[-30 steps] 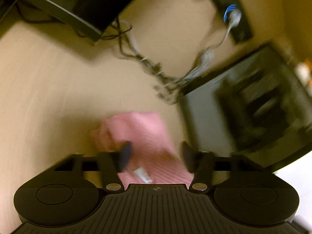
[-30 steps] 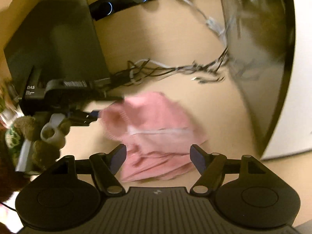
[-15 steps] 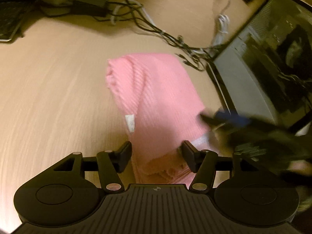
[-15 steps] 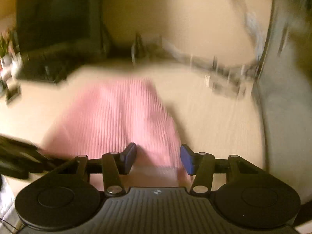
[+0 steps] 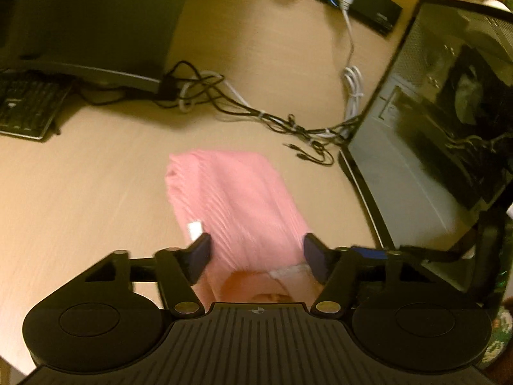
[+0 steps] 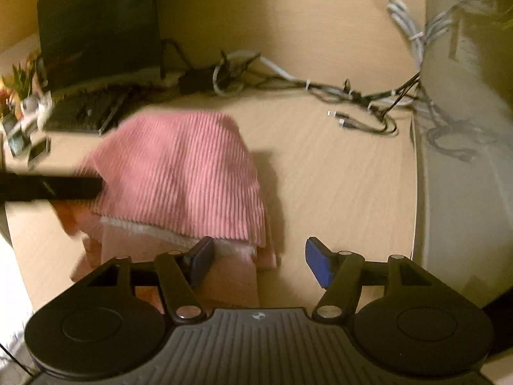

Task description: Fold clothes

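A pink ribbed garment (image 5: 237, 205) lies folded on the light wooden desk (image 5: 80, 199), with a white label (image 5: 195, 228) at its left edge. My left gripper (image 5: 256, 255) is open and hovers over the garment's near end, fingers on either side of it. In the right wrist view the same garment (image 6: 179, 173) lies left of centre, its upper layer folded over a paler layer. My right gripper (image 6: 259, 261) is open at the garment's near right corner. The dark bar at that view's left edge is the left gripper's finger (image 6: 48, 187) by the cloth.
A computer case (image 5: 433, 134) stands to the right of the garment. A tangle of cables (image 5: 282, 122) runs behind it toward a monitor (image 5: 89, 22) and keyboard (image 5: 25, 106) at the left. Small items (image 6: 22, 118) sit at the desk's far left.
Both grippers opened wider and pulled back a little from the garment. The cloth now lies flat and folded on the desk; a second ago it was bunched.
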A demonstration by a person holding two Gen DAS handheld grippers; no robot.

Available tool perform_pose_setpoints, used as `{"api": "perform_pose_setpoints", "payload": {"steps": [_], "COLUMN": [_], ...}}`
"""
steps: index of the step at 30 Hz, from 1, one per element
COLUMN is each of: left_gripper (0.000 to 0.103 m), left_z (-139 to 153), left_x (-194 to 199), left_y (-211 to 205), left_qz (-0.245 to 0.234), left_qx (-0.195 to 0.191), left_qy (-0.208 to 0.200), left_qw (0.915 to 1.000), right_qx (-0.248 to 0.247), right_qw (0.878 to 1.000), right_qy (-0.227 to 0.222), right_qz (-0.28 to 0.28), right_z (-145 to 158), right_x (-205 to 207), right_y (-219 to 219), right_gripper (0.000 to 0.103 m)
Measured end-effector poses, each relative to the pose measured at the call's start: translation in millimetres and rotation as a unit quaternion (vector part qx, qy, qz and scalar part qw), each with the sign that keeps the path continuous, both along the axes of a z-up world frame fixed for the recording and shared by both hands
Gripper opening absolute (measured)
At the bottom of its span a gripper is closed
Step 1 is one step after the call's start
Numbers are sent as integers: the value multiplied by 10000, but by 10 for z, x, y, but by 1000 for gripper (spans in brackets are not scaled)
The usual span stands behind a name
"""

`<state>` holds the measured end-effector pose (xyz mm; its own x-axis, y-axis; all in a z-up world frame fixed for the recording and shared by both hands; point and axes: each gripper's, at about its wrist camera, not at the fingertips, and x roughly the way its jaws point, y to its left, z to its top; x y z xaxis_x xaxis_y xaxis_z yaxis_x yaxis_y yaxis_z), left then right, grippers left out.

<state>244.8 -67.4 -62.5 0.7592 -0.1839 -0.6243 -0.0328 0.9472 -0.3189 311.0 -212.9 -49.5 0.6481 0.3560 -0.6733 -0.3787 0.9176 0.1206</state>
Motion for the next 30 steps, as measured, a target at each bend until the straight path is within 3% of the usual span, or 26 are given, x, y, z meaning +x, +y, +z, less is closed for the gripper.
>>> {"api": "perform_pose_setpoints", "payload": {"steps": [5,10,14,15,18,22,23,27,28,30], "left_gripper": [52,63,96,99,100,100,100,78,77,74], "left_z": [-250,-124,-13,-11,-21,-277,-327,-430,-426,-396], "left_x": [81,-92,-236,-229,-175,129,189,294,287,229], "left_y": [-97,31,142,220,495,613,607,577,598,705], "left_qz": [-168,-529,-816,-535,584,957,899,475,401,329], "left_qx": [158,-310,-702,-789,-1035,-1156,-1143,-961,-945,-856], "left_qy": [297,283,259,289,400,802,875,1000,980,934], "left_qw": [9993,9977,9939,9950,9921,9854,9855,9892,9899,9914], "right_qx": [170,444,367,339,757,778,711,808,890,1047], "right_qw": [9976,9980,9989,9990,9954,9951,9958,9930,9917,9895], "right_qy": [-673,-395,15,100,567,607,574,864,933,986], "right_qz": [44,236,286,275,127,-19,-16,2,11,156], "right_z": [289,283,93,45,-83,-179,-177,-218,-220,-209], "right_x": [-143,43,212,240,361,403,408,462,470,477], "right_y": [31,87,84,74,-19,-4,12,58,76,190], "right_gripper": [64,71,79,82,85,93,96,96,94,79]}}
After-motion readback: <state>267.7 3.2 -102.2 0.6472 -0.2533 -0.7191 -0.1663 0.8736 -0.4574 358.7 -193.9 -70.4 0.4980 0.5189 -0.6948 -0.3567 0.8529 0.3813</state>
